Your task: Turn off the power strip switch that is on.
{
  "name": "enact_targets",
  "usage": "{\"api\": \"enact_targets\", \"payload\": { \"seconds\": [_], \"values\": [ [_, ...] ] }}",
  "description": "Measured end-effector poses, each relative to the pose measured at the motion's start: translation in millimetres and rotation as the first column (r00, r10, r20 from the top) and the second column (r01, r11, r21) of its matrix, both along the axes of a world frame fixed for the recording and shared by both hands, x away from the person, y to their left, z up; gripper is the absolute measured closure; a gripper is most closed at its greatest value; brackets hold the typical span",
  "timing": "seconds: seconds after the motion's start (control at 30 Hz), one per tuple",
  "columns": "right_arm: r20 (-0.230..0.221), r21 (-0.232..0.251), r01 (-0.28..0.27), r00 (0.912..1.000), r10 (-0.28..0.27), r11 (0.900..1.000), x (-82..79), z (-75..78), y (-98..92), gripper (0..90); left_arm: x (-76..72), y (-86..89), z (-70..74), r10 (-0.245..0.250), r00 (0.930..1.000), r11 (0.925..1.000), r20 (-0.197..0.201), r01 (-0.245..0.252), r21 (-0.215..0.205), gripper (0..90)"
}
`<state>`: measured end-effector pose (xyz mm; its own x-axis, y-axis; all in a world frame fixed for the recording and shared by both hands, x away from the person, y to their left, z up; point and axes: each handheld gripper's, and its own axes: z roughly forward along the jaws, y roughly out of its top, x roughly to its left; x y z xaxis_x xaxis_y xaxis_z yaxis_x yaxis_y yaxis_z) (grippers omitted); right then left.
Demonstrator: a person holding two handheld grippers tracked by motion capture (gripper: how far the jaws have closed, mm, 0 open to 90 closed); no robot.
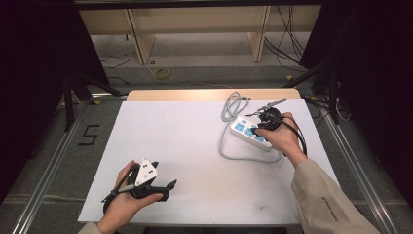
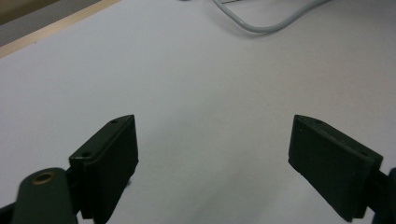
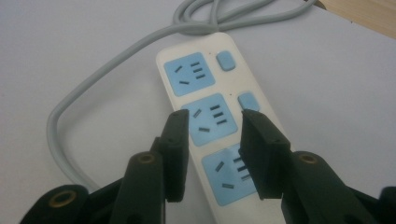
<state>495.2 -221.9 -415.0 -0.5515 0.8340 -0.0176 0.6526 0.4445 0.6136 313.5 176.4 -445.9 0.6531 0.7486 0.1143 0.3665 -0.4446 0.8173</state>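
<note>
A white power strip (image 1: 250, 132) with three blue sockets and blue switches lies flat at the table's far right, its grey cord (image 1: 233, 106) looped beside it.

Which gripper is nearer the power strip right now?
Right. The right gripper hovers directly over the power strip, jaws part open above its sockets. The left gripper sits far off at the table's near left corner, jaws open.
</note>
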Motion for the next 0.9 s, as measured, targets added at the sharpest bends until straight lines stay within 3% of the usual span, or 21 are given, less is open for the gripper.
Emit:
{"api": "enact_targets", "payload": {
  "seconds": [0.47, 0.9],
  "values": [
    [0.023, 0.046, -0.031, 0.9993, 0.030, 0.998, -23.8, 2.2, -0.6, 53.6, 0.0, -1.1, -0.5, 0.000, 1.0000, 1.0000, -0.003, 0.000, -0.002, 15.6],
    [0.040, 0.061, -0.059, 0.9976, 0.056, 0.996, -45.0, 0.9, -4.5, 44.1, 0.3, -2.3, -1.1, 0.002, 1.0000, 1.0000, -0.008, -0.002, -0.008, 15.6]
  ]
}}
